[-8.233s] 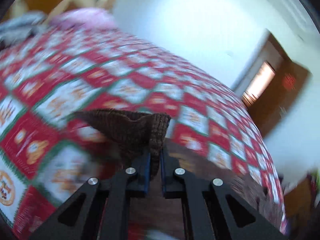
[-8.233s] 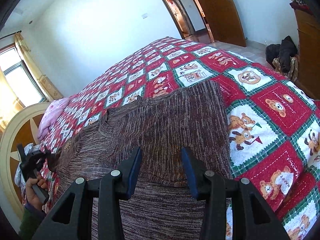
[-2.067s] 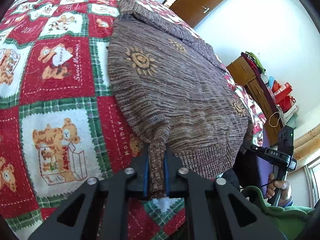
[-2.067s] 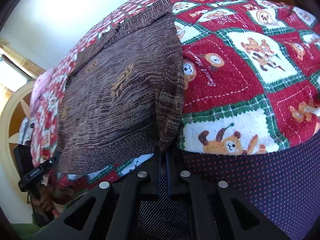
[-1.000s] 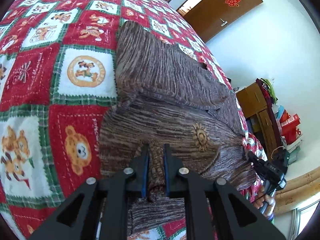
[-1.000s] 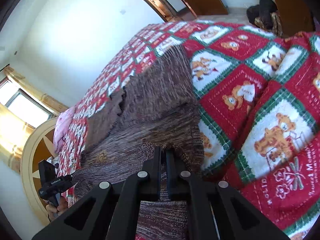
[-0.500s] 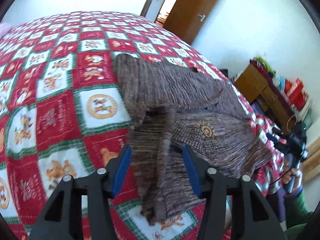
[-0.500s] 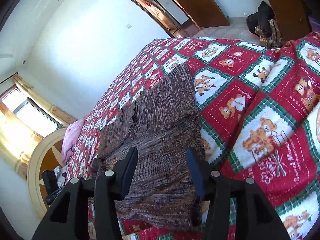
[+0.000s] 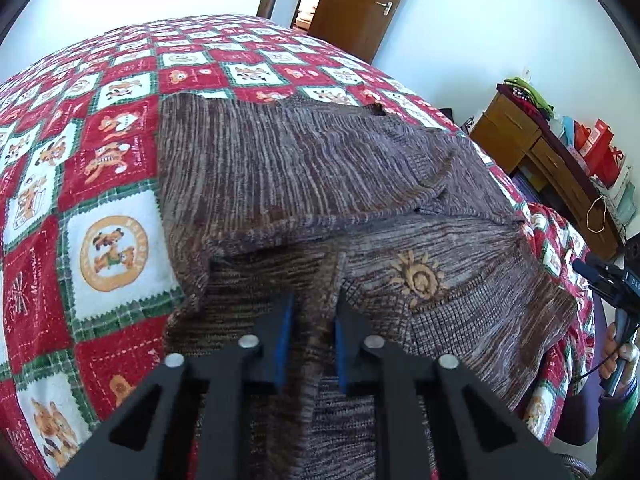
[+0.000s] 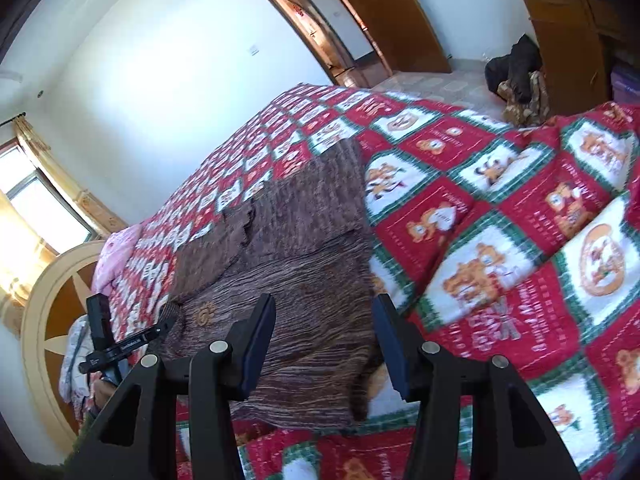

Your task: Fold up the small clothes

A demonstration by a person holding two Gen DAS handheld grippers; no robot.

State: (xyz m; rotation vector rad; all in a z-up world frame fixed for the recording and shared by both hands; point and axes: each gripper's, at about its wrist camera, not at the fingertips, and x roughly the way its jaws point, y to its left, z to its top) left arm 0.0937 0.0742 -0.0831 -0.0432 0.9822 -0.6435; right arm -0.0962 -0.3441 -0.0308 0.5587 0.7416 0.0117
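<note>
The brown sweater [image 9: 304,184] lies folded on the bear-print quilt [image 9: 108,248], near its edge. The left gripper [image 9: 308,344] hangs low over the sweater's near hem, jaws narrowly apart around a raised fold of knit. At the sweater's opposite end, the right gripper [image 10: 324,344] hovers, jaws wide apart, gripping nothing.

A brown striped knitted sweater [image 9: 304,168] lies on the red patchwork bed quilt [image 9: 108,248]. Its bottom half is folded up over the top. A tan sun motif faces upward.

Bright daylight from window [image 10: 36,216]; heavy fisheye edge distortion; right wrist view slightly blurred.
</note>
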